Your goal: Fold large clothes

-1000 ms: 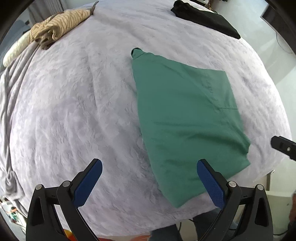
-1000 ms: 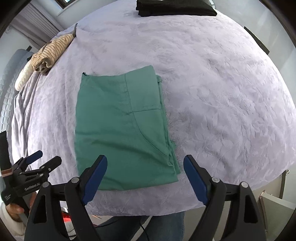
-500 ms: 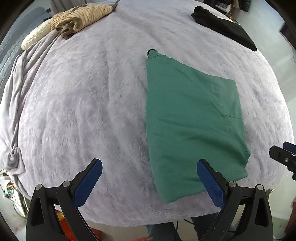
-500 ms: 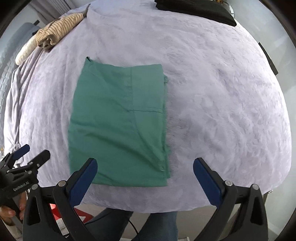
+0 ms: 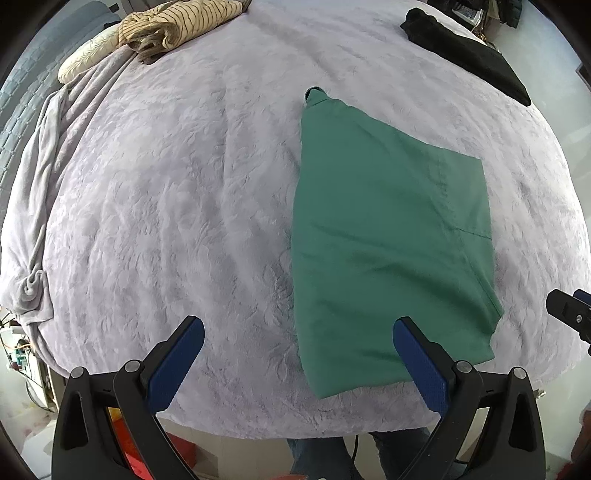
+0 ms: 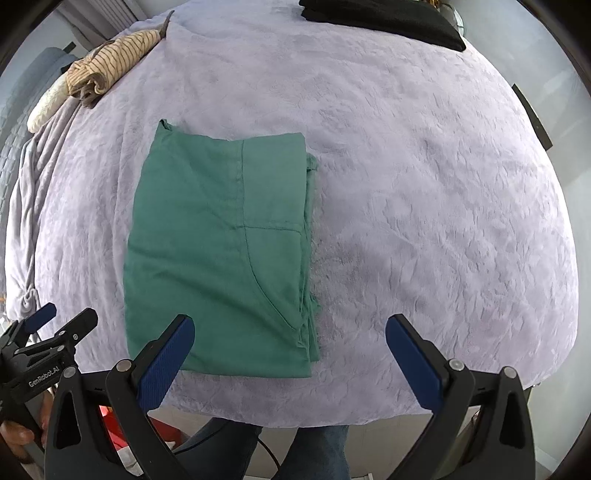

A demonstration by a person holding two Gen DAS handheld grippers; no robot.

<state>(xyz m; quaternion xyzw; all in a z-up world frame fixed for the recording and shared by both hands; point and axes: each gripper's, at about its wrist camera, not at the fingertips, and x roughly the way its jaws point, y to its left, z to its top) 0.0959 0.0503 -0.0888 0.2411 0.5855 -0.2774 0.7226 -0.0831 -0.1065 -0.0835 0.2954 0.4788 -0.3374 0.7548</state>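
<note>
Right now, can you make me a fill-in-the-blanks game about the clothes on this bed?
1. The folded garment lying flat nearest the fingers is coloured ____.
2. The striped garment at the far left is beige with thin ____ stripes.
3. The garment at the far edge of the bed is coloured ____.
4. Both the left gripper and the right gripper hold ____ between their fingers.

Missing words: green; dark; black; nothing

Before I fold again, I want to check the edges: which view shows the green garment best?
The right wrist view: the green garment lies nearly square-on, seams and stacked right edge visible. In the left wrist view it sits skewed to the right, and a tool finger covers part of its near edge.
</note>
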